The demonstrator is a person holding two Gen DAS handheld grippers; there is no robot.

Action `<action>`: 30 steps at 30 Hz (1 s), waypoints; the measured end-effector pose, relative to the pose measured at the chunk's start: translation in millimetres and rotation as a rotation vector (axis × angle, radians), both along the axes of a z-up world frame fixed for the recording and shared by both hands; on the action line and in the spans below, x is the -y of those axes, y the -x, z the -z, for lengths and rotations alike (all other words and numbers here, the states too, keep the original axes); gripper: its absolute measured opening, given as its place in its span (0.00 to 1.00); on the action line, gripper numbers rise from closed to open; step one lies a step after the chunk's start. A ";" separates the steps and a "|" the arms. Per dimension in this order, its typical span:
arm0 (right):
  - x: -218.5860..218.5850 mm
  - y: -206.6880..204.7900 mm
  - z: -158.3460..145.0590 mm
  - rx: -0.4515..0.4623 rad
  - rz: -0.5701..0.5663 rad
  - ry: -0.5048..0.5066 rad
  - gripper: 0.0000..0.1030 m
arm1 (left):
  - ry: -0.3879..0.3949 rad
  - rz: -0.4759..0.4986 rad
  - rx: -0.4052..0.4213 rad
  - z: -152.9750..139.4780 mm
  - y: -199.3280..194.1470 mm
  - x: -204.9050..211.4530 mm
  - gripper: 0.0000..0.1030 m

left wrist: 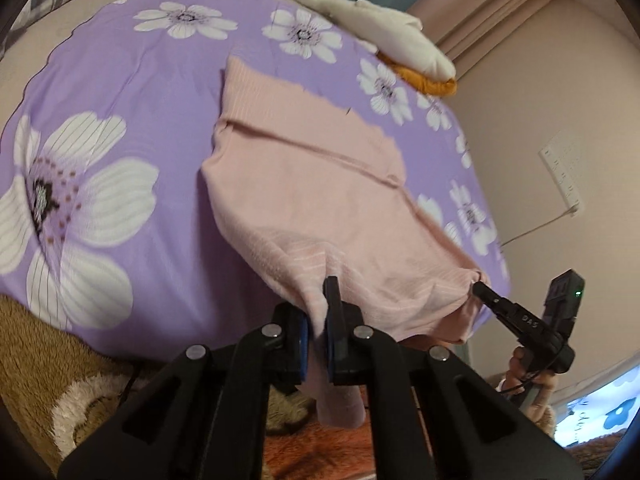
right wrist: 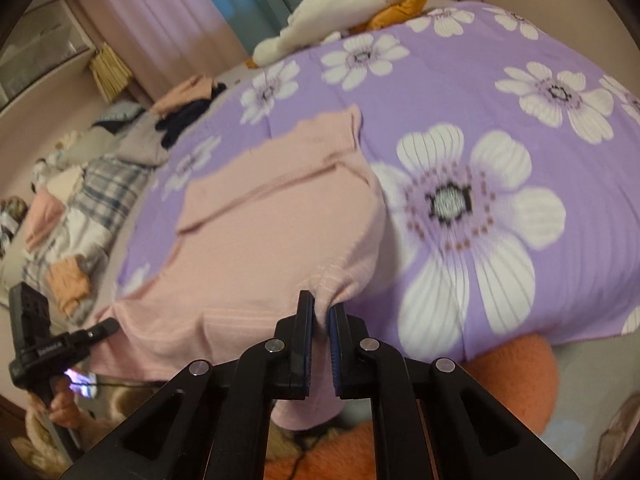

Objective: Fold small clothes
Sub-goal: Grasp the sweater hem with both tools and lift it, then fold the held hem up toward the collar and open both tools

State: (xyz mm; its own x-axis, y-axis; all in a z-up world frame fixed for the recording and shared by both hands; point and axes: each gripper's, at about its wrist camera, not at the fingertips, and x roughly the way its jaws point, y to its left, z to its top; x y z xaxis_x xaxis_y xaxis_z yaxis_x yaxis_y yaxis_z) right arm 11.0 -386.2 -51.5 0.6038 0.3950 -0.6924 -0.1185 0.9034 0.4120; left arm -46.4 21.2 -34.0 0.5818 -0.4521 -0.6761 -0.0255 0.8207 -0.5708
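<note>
A pink knitted garment (left wrist: 312, 184) (right wrist: 280, 220) lies on a purple flowered bedsheet (left wrist: 140, 120) (right wrist: 480, 92), its sleeves folded in over its body. The near hem is lifted off the sheet at both corners. My left gripper (left wrist: 320, 300) is shut on the hem's left corner, and pink cloth hangs down between its blue pads. In the right wrist view my right gripper (right wrist: 320, 308) is shut on the opposite hem corner. Each gripper also shows in the other's view: the right gripper (left wrist: 478, 286) and the left gripper (right wrist: 112, 324), each with a hand on its handle.
A white and orange plush toy (left wrist: 384, 28) (right wrist: 352, 12) lies at the bed's far edge. Several loose clothes (right wrist: 80, 200) are piled on the bed beside the sheet. A wall socket panel (left wrist: 564, 176) with a cable is on the wall. An orange cushion (right wrist: 512, 376) lies below the bed's near edge.
</note>
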 end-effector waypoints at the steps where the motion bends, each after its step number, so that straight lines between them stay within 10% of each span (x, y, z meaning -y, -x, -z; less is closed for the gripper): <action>1: 0.1 -2.4 -2.7 0.007 0.000 -0.004 0.09 | 0.012 0.001 0.004 -4.0 -2.7 -3.0 0.05; 14: -6.1 -93.9 -8.4 -0.079 0.037 -0.033 0.09 | 0.035 -0.029 -0.066 -13.1 -85.1 -27.5 0.05; 30: -21.8 -175.4 48.6 -0.262 0.082 0.112 0.09 | -0.116 -0.048 -0.261 44.9 -175.4 -36.1 0.06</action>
State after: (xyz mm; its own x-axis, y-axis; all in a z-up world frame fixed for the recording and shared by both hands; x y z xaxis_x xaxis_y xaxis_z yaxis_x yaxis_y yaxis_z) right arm 186.3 -364.3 -100.2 0.4253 0.2643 -0.8656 0.0541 0.9473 0.3158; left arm 128.9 57.2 -78.9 0.4002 -0.3394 -0.8513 -0.1995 0.8744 -0.4423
